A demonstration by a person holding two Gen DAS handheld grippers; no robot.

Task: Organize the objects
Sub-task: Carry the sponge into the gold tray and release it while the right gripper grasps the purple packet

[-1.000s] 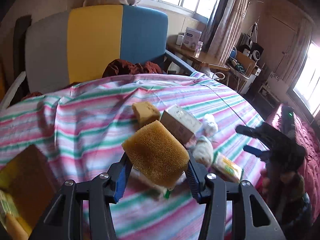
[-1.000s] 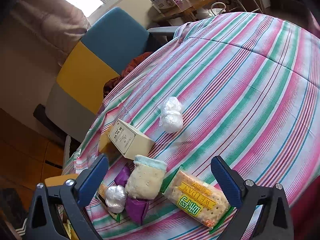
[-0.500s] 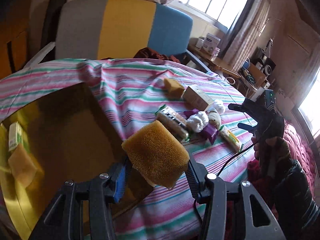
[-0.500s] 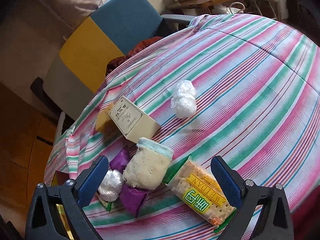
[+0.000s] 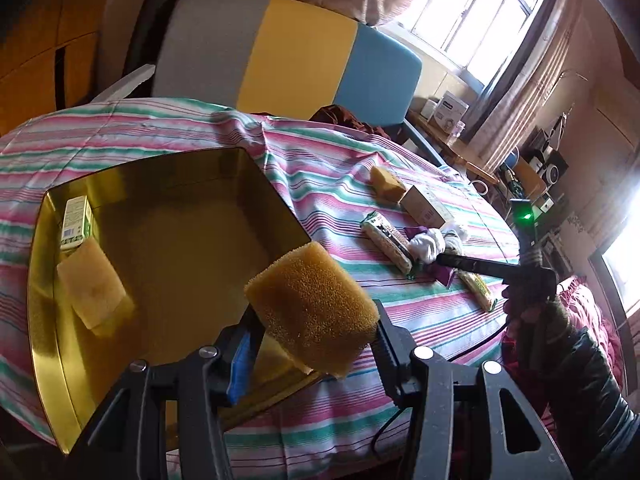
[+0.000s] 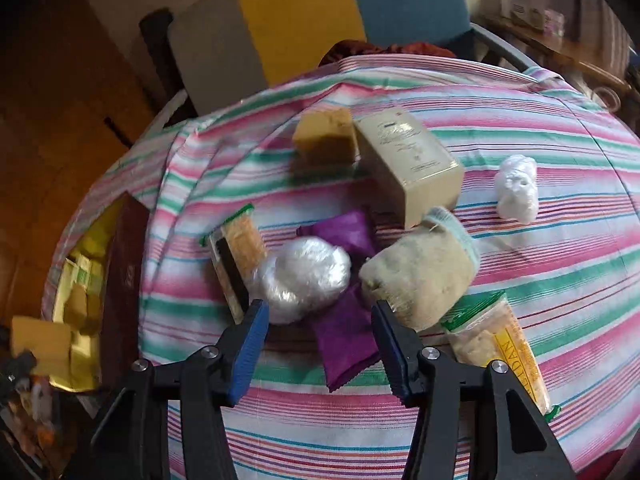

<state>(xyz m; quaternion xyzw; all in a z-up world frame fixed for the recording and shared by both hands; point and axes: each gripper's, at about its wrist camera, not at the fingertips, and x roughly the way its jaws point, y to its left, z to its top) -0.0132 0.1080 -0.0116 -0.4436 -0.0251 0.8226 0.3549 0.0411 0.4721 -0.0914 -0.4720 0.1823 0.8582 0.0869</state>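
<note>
My left gripper (image 5: 312,334) is shut on a brown sponge (image 5: 312,308) and holds it over the near right part of a gold box (image 5: 168,240). The box holds a pale sponge (image 5: 94,288) and a small green carton (image 5: 75,222). My right gripper (image 6: 318,334) is open, low over a purple packet (image 6: 344,340), with a plastic-wrapped white ball (image 6: 304,278) and a beige pouch (image 6: 420,276) just beyond the fingertips. A cream box (image 6: 408,168), another sponge (image 6: 326,140) and cracker packs (image 6: 500,344) lie around them.
A striped cloth (image 6: 540,248) covers the round table. A second wrapped white bundle (image 6: 516,188) lies at the right. A grey, yellow and blue chair (image 5: 280,56) stands behind the table. The gold box shows at the left edge of the right wrist view (image 6: 80,280).
My left gripper has carried the sponge left, from above the pile to over the gold box. My right gripper has come down close over the pile and narrowed its opening.
</note>
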